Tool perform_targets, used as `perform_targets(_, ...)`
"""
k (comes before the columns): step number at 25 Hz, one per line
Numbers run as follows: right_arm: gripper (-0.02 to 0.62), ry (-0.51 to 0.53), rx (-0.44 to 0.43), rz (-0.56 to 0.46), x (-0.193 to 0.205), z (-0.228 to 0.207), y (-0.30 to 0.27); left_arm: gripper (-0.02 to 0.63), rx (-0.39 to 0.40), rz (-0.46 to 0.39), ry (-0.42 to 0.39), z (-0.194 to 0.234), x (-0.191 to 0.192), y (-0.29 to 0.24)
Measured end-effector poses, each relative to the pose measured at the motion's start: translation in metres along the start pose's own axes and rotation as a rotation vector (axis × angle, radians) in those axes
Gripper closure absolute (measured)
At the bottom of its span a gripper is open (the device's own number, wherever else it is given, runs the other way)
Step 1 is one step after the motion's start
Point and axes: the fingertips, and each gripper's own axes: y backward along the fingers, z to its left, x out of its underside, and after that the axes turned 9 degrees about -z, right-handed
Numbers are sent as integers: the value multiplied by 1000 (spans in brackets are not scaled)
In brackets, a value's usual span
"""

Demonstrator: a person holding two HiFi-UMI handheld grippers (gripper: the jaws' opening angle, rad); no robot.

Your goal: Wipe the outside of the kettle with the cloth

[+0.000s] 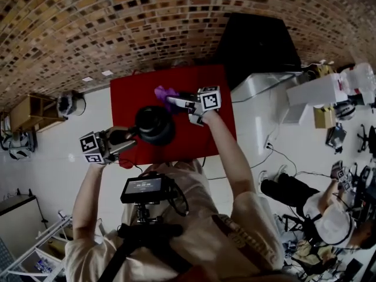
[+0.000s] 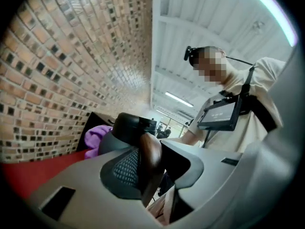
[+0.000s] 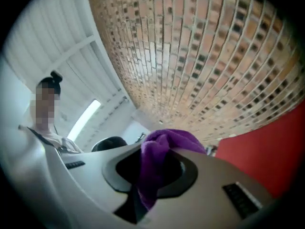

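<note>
The left gripper (image 1: 124,144) is clamped on the kettle's brown handle (image 2: 151,159), its 2 jaws pinching the handle from both sides, and it holds the dark kettle (image 1: 154,125) out level over the red table (image 1: 128,93). The right gripper (image 1: 174,101) is closed on a bunch of the purple cloth (image 1: 164,92), which sits just beside the far side of the kettle; whether cloth and kettle touch cannot be told from here. The kettle looks like a rigid, smooth-sided pot, probably fairly heavy for a grip at 1 end, so carried by the handle alone it is likely to sag or swing when pressed from the side; the handle is the sound place to take it, gripped firmly and close to the body. Its glossy wall is likely slippery, so wiping pressure should stay light and be braced by the left gripper. The cloth is soft, light and floppy: only the pinched fold is under control, and the loose end will drape and drag.
</note>
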Motion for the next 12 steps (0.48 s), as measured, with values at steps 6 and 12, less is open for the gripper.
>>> perform_targets(6,512,-265,-431,238,-2,32,-85,488,88,13,-45,-32,-20,-19)
perform_targets(12,512,-356,-562,631,67,65,-106,489,4,-25,-2,-40,6,-20)
